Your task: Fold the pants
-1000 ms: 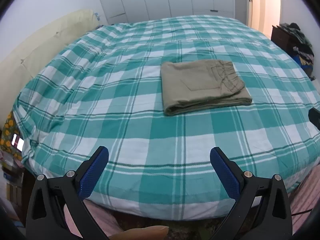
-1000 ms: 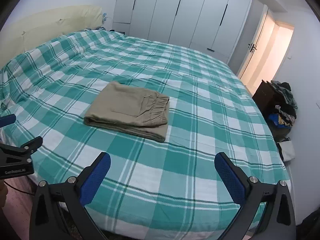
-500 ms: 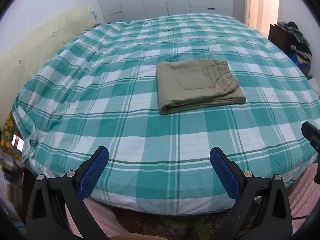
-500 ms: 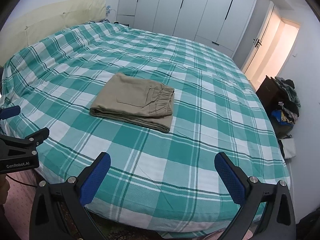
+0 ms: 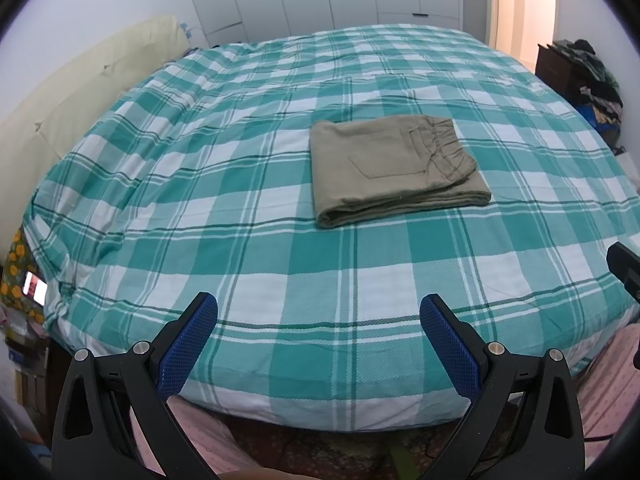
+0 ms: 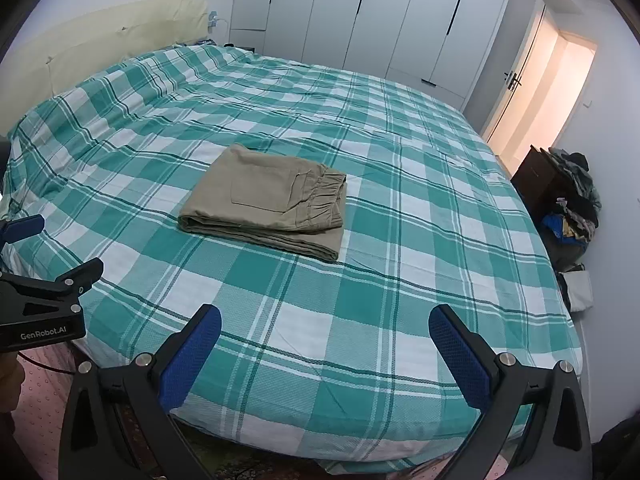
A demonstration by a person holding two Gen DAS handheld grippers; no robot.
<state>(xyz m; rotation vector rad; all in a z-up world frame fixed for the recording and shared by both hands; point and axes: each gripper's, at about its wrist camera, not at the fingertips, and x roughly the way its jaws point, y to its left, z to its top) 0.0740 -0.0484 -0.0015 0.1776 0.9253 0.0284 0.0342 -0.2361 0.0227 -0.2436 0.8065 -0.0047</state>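
Khaki pants [image 5: 394, 168] lie folded into a flat rectangle on the green-and-white checked bed [image 5: 200, 184], waistband to the right and a back pocket facing up. They also show in the right wrist view [image 6: 268, 204]. My left gripper [image 5: 318, 320] is open and empty over the bed's near edge, well short of the pants. My right gripper [image 6: 324, 332] is open and empty, also back at the near edge. The left gripper's body shows at the left of the right wrist view [image 6: 40, 304].
A cream headboard [image 5: 80, 92] runs along the bed's left side. White wardrobes [image 6: 360, 12] stand behind the bed. A dark cabinet piled with clothes [image 6: 568, 192] stands at the right by an open doorway [image 6: 540, 92]. A pink mat [image 5: 608, 380] lies below the bed.
Both grippers have drawn back and risen a little from the bed, so more of its near edge shows. The folded pants have not moved. Both grippers stay open.
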